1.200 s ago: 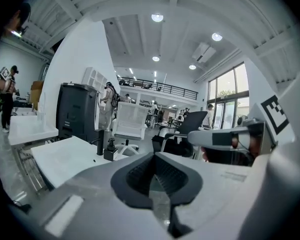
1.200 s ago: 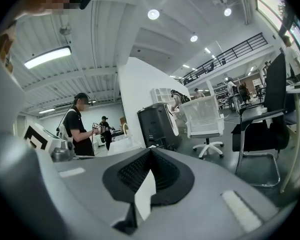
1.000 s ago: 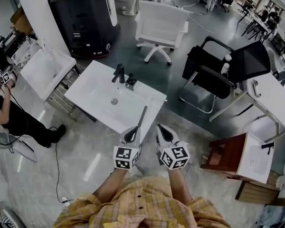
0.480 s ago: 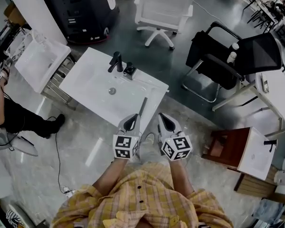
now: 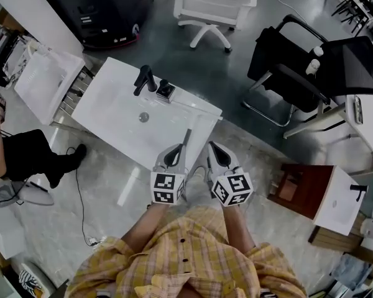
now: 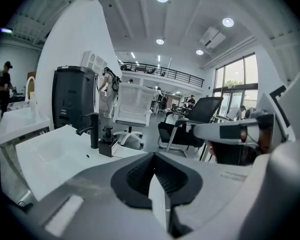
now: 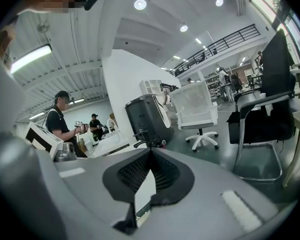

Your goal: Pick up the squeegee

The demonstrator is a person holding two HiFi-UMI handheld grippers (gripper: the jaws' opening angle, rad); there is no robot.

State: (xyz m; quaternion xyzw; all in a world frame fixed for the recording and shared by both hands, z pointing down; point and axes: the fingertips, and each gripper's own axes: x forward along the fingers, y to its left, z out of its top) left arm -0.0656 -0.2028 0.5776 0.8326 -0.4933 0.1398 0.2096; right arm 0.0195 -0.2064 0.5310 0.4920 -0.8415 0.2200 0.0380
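Lying along the near right edge of the white counter in the head view, the squeegee sits just beside the tip of the left gripper. The right gripper hovers over the floor past that edge. In the left gripper view the jaws meet, empty, with the faucet beyond. In the right gripper view the jaws are likewise together, holding nothing.
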